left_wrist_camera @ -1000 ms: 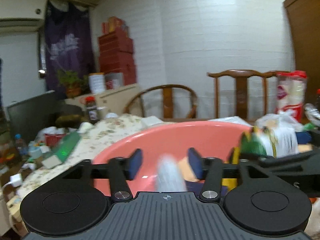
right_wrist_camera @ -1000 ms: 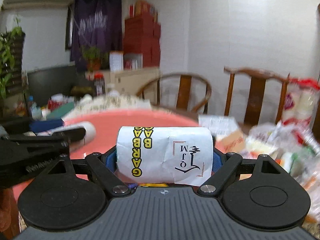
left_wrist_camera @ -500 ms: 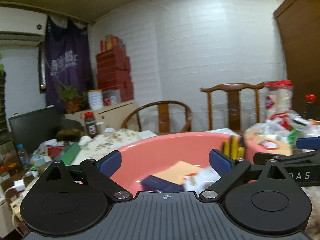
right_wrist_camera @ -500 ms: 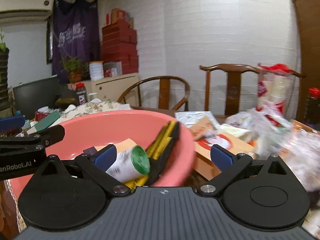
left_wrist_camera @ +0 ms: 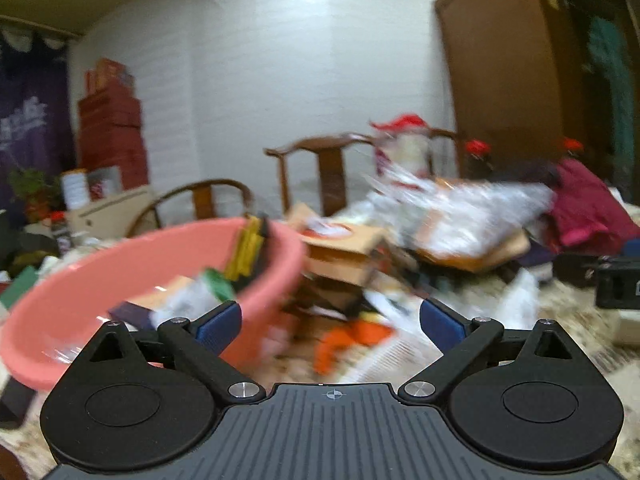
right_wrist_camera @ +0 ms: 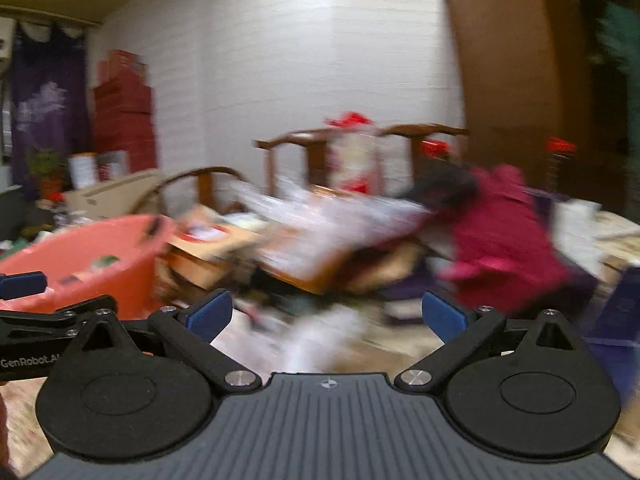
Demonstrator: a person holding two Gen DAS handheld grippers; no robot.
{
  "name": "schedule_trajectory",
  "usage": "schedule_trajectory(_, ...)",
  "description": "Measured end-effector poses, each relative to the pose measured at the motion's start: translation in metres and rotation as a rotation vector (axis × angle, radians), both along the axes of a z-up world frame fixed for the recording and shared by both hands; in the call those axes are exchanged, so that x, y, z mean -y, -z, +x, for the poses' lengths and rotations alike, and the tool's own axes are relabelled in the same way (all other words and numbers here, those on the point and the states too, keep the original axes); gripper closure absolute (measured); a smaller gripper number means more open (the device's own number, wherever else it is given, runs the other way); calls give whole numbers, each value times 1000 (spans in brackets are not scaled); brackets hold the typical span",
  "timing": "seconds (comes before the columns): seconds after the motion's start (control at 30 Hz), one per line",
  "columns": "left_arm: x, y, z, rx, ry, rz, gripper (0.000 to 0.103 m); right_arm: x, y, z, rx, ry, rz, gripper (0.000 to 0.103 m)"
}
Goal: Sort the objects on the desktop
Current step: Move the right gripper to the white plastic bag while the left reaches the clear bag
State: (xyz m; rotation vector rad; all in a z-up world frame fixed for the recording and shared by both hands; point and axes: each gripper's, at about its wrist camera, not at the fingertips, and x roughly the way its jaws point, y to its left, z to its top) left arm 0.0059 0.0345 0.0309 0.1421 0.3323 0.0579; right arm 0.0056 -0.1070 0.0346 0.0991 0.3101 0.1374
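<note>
Closest in the left wrist view, the left gripper (left_wrist_camera: pixel 330 322) has its blue-padded fingers (left_wrist_camera: pixel 219 321) spread wide with nothing between them. Just past the left finger sits the pink basin (left_wrist_camera: pixel 276 276) on the bench (left_wrist_camera: pixel 576 304). Inside it lie a white roll with a green end (left_wrist_camera: pixel 200 294), a dark box (left_wrist_camera: pixel 130 314), a tan card-like item (left_wrist_camera: pixel 166 298) and a yellow-and-black pack (left_wrist_camera: pixel 250 248) leaning on the far rim. Between the fingers, farther out on the bench, lie blurred papers and an orange item (left_wrist_camera: pixel 348 340); what they are cannot be told.

In the right wrist view, the right gripper (right_wrist_camera: pixel 326 316) likewise has its fingers (right_wrist_camera: pixel 444 316) wide apart and empty. The left gripper's black body reaches in at the left edge, in front of the basin, which stands well to the left of the right gripper. Beyond both, the bench carries a blurred heap of cardboard boxes (right_wrist_camera: pixel 208 256), clear plastic wrapping (right_wrist_camera: pixel 320 216) and a dark red cloth (right_wrist_camera: pixel 504 236) at the right.

Behind the heap stand two wooden chairs (left_wrist_camera: pixel 316 168), then a white brick wall (left_wrist_camera: pixel 300 80). A stack of red boxes (left_wrist_camera: pixel 110 128) rises at the left and a brown wooden cabinet (left_wrist_camera: pixel 500 80) at the right.
</note>
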Motion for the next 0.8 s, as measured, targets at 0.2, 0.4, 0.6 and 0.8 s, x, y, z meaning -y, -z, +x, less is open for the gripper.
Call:
schedule_trajectory(0.2,27,30,7,-89,24,6,2,48,29,-12,-72,120,26,2)
schedule_trajectory(0.4,22,39,10,-136,15,-3,2,48,37,-7,-95,67,50,2)
schedule_trajectory(0.6,32,42,18,-147,51,15,2,9,29,15,-97,-14,22,2)
schedule_trajectory(0.8,40,53,30,-191,74,42,2,-12,31,45,-148,-49,5,2)
